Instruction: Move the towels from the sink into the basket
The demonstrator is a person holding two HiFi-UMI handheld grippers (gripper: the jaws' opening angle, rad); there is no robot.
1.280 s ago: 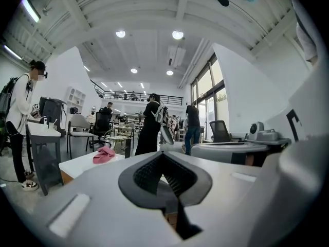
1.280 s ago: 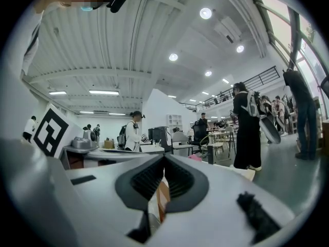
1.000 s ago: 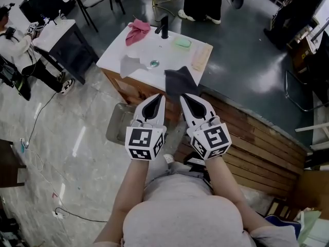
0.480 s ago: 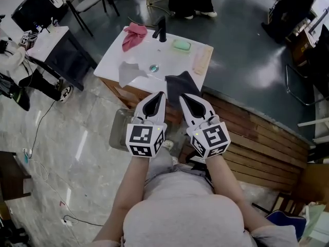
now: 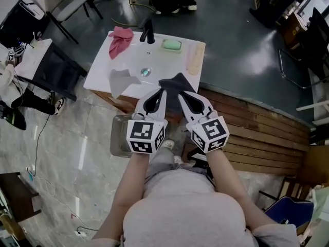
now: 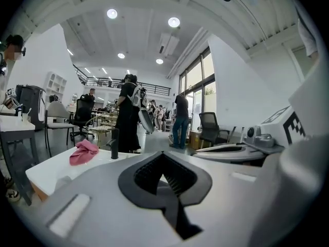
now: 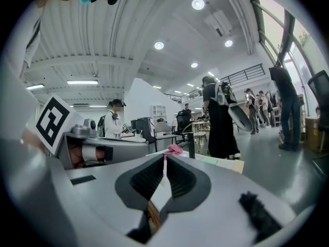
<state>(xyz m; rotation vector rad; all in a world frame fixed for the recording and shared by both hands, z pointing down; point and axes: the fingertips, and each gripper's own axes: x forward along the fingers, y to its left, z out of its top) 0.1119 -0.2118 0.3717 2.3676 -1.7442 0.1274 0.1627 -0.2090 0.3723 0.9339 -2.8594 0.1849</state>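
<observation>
— Where do the towels lie?
— All three are on the flat white sink (image 5: pixel 154 55). A crumpled pink towel (image 5: pixel 120 39) lies beside the black tap (image 5: pixel 147 32), a pale grey towel (image 5: pixel 120 80) is creased near the drain, and a dark towel (image 5: pixel 174 86) is bunched at the front edge.
— And the tools?
— The left tool (image 5: pixel 156 93) and right tool (image 5: pixel 181 94) are both clenched, with nothing between their ribbed pads. They sit side by side at the dark towel's near edge.
— The basket?
— A grey rectangular basket (image 5: pixel 117 138) stands on the polished floor below the sink's front, with open floor to its left

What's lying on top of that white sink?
Pink towel, grey towel, dark towel, green block, beige cloth. The left gripper and right gripper hide the near edge.
</observation>
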